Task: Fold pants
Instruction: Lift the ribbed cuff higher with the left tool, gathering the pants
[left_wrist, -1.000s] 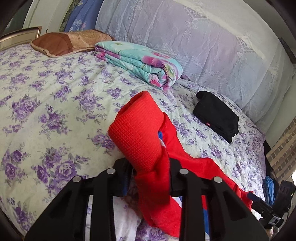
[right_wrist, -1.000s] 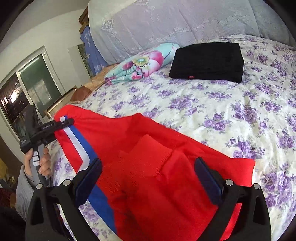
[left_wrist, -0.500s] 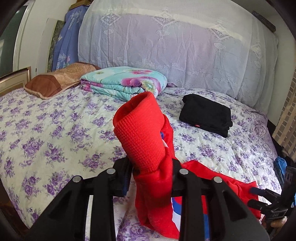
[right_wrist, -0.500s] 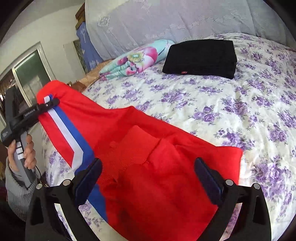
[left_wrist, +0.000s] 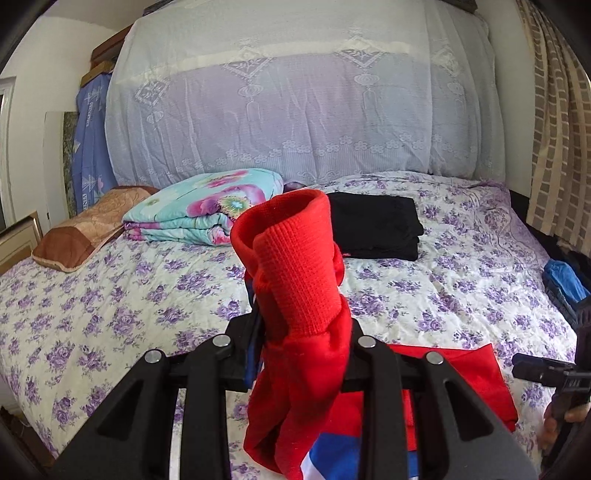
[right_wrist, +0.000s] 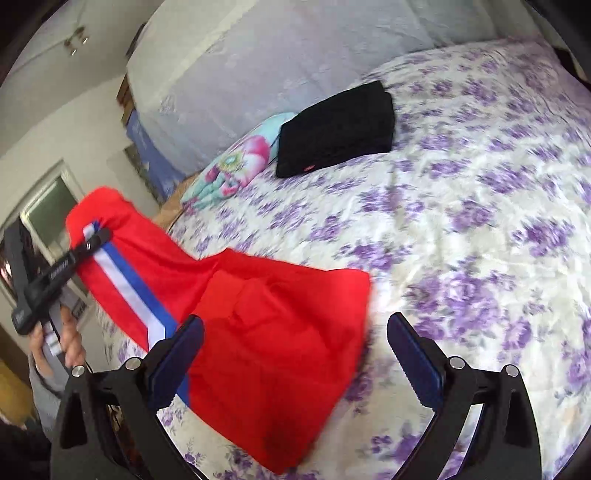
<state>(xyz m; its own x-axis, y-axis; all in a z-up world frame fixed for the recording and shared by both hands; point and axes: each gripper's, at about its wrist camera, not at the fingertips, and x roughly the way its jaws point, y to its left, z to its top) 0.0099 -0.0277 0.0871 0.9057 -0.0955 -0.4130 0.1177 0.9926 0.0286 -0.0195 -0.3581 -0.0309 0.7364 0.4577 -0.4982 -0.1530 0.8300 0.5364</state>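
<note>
Red pants (left_wrist: 295, 280): knit fabric with a blue and white side stripe, one ribbed cuff end lifted off the bed, the rest trailing down onto the bedspread nearer the camera than the black folded garment.
Left gripper (left_wrist: 301, 332): its fingers are clamped on the bunched red fabric just below the ribbed cuff, which stands up above them; in the right wrist view it (right_wrist: 94, 240) pinches the striped edge, raised above the bed.
Right gripper (right_wrist: 295, 354): fingers spread wide with nothing between the pads; the flat part of the pants (right_wrist: 280, 332) lies beneath and beyond them on the bed.
Hand (right_wrist: 70, 343): wrapped around the left gripper's handle, a grey sleeve below it.
Bed (left_wrist: 110, 295): covered with a cream spread printed with purple flowers.
Black folded garment (left_wrist: 373, 225): flat on the bed, farther back than the pants, beside the quilt.
Floral quilt (left_wrist: 207, 210): turquoise and pink, folded, just left of the black garment.
Brown pillow (left_wrist: 85, 229): left of the quilt, at the bed's edge.
Lace cover (left_wrist: 295, 103): pale, draped over the bulk behind the quilt.
</note>
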